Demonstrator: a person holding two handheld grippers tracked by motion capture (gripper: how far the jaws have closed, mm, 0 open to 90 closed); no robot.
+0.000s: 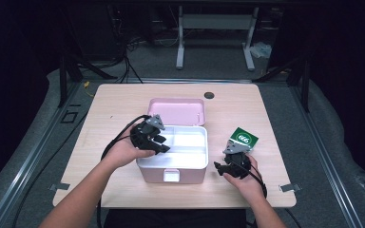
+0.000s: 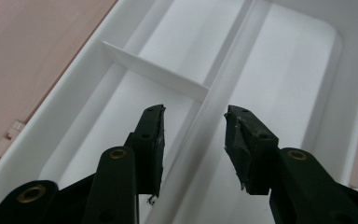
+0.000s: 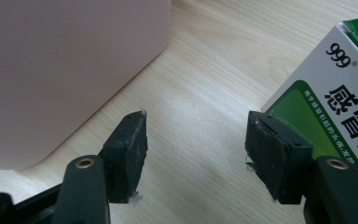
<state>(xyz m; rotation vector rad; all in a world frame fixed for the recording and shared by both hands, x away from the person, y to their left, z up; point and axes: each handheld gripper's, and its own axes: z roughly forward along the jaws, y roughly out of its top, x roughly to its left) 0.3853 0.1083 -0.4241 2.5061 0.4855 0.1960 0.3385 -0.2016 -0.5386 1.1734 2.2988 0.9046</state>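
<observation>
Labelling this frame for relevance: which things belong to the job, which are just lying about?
Likely in play:
pink plastic box with white divided tray
open pink lid
green-and-white medicine carton
left hand-held gripper, open above the tray
right hand-held gripper, open beside the carton

Just there:
light wooden table
dark round grommet

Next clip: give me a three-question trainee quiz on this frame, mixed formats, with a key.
1. True or false: the pink box has its lid open.
2. Which gripper is over the white tray? A. left gripper B. right gripper
3. Fill in: the green and white carton lies on the table to the box's ____ in the high view.

Key: 1 true; 2 A; 3 right.
</observation>
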